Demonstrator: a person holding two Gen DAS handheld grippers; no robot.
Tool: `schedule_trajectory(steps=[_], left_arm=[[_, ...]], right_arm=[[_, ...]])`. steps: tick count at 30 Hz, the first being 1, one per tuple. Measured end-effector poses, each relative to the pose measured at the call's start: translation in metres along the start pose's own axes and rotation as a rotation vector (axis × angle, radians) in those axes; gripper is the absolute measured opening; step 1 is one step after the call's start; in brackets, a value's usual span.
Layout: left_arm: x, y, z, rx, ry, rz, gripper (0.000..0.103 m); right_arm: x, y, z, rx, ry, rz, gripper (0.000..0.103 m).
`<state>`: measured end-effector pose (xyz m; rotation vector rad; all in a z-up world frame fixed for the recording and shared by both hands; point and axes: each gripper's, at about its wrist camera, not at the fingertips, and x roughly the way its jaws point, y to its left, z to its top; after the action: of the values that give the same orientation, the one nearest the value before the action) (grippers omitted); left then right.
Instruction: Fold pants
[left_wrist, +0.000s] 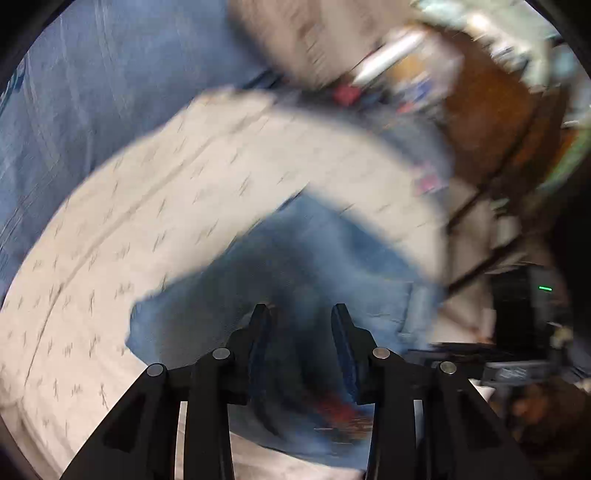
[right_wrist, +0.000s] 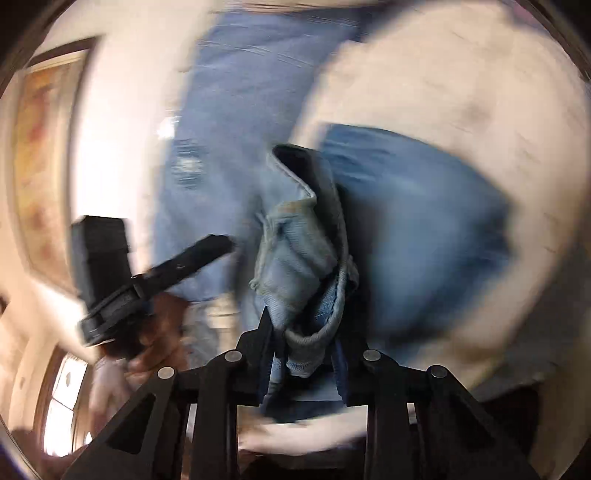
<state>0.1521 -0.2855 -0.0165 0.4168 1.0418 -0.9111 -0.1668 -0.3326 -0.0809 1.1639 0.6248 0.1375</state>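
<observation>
**Me:** Jaws first. Left gripper (left_wrist: 301, 314) stands apart with nothing between the fingers. Right gripper (right_wrist: 303, 325) is clamped on a bunched fold of the jeans (right_wrist: 295, 258), hem edge showing.

**You:** Where's the rest of the jeans?

**Me:** Spread on the white patterned bedsheet (left_wrist: 110, 240), under and ahead of my left fingers; another denim stretch runs off frame top left.

**You:** Anything unclear?

**Me:** Plenty. Both views are motion-blurred. Shelves (left_wrist: 480, 110) at right hold clutter I can't identify. Right view shows the other gripper at left, hand behind it smeared. Can't tell waist from leg.
</observation>
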Motion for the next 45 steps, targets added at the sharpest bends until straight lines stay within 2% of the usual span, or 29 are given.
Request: schedule_trajectory(steps=[1, 3, 6, 9, 11, 12, 13, 15, 21, 23, 24, 25, 26, 27, 29, 32, 34, 35, 37, 38, 39, 40, 43, 45], left_arm=[[0.015, 0.001, -0.001, -0.021, 0.016, 0.022, 0.035], [0.017, 0.003, -0.001, -0.058, -0.036, 0.041, 0.044], [0.009, 0.005, 0.0, -0.094, -0.011, 0.03, 0.044], [-0.016, 0.008, 0.005, -0.061, -0.013, 0.014, 0.046], [-0.033, 0.015, 0.014, -0.022, -0.064, 0.05, 0.066], [-0.038, 0.019, 0.019, -0.016, -0.096, 0.072, 0.072], [-0.043, 0.021, 0.023, -0.019, -0.115, 0.082, 0.074], [-0.037, 0.025, 0.031, -0.029, -0.096, 0.068, 0.075], [0.03, 0.019, 0.043, 0.056, 0.079, 0.033, 0.075], [0.042, 0.016, 0.039, 0.084, 0.086, 0.054, 0.074], [0.04, 0.015, 0.037, 0.101, 0.057, 0.051, 0.068], [0.038, 0.015, 0.037, 0.104, 0.036, 0.034, 0.063], [0.035, 0.015, 0.039, 0.099, 0.025, 0.019, 0.055], [0.026, 0.018, 0.038, 0.084, 0.005, 0.002, 0.048], [0.003, 0.02, 0.035, 0.061, -0.031, -0.044, 0.044], [-0.027, 0.013, 0.038, 0.026, -0.112, -0.084, 0.045], [-0.022, 0.005, 0.044, 0.015, -0.129, -0.076, 0.048], [-0.007, 0.001, 0.048, 0.004, -0.111, -0.066, 0.05], [0.024, -0.003, 0.048, -0.027, -0.059, -0.01, 0.051], [0.039, -0.005, 0.048, -0.036, -0.049, 0.05, 0.053], [0.053, -0.009, 0.047, -0.036, -0.041, 0.11, 0.055], [0.058, -0.01, 0.044, -0.035, -0.048, 0.138, 0.056], [0.039, -0.009, 0.037, -0.061, -0.093, 0.14, 0.055], [0.014, -0.002, 0.028, -0.122, -0.1, 0.108, 0.055]], right_arm=[[0.003, -0.018, -0.003, 0.07, 0.004, 0.004, 0.028], [0.001, -0.029, -0.008, 0.122, -0.007, 0.058, 0.03], [0.001, -0.019, -0.009, 0.08, 0.0, 0.05, 0.038], [-0.002, -0.015, -0.013, 0.075, -0.003, 0.067, 0.052], [-0.009, -0.011, -0.013, 0.06, -0.017, 0.088, 0.07], [-0.009, -0.009, -0.014, 0.051, -0.023, 0.094, 0.072], [-0.008, -0.006, -0.015, 0.039, -0.022, 0.098, 0.074], [-0.005, -0.004, -0.014, 0.034, -0.019, 0.097, 0.074], [0.004, -0.006, -0.009, 0.069, -0.039, 0.101, 0.074], [-0.001, -0.016, -0.01, 0.092, -0.041, 0.11, 0.072], [-0.002, -0.019, -0.011, 0.092, -0.039, 0.107, 0.067], [-0.002, -0.017, -0.013, 0.085, -0.038, 0.096, 0.038], [-0.001, -0.015, -0.012, 0.073, -0.03, 0.083, 0.027], [-0.003, -0.011, -0.011, 0.063, -0.025, 0.089, 0.027], [-0.011, 0.003, -0.008, 0.027, -0.044, 0.127, 0.024], [-0.032, 0.023, -0.002, -0.061, -0.107, 0.131, 0.023], [-0.042, 0.02, 0.006, -0.075, -0.155, 0.103, 0.023], [-0.044, 0.015, 0.007, -0.066, -0.163, 0.081, 0.023], [-0.04, -0.01, 0.01, 0.002, -0.149, 0.001, 0.024], [-0.036, -0.021, 0.009, 0.032, -0.136, -0.034, 0.027], [-0.033, -0.03, 0.006, 0.059, -0.127, -0.043, 0.028], [-0.031, -0.035, 0.005, 0.075, -0.115, -0.026, 0.03], [-0.041, -0.025, 0.007, 0.05, -0.116, -0.026, 0.039], [-0.058, -0.015, 0.01, -0.005, -0.167, -0.067, 0.047]])
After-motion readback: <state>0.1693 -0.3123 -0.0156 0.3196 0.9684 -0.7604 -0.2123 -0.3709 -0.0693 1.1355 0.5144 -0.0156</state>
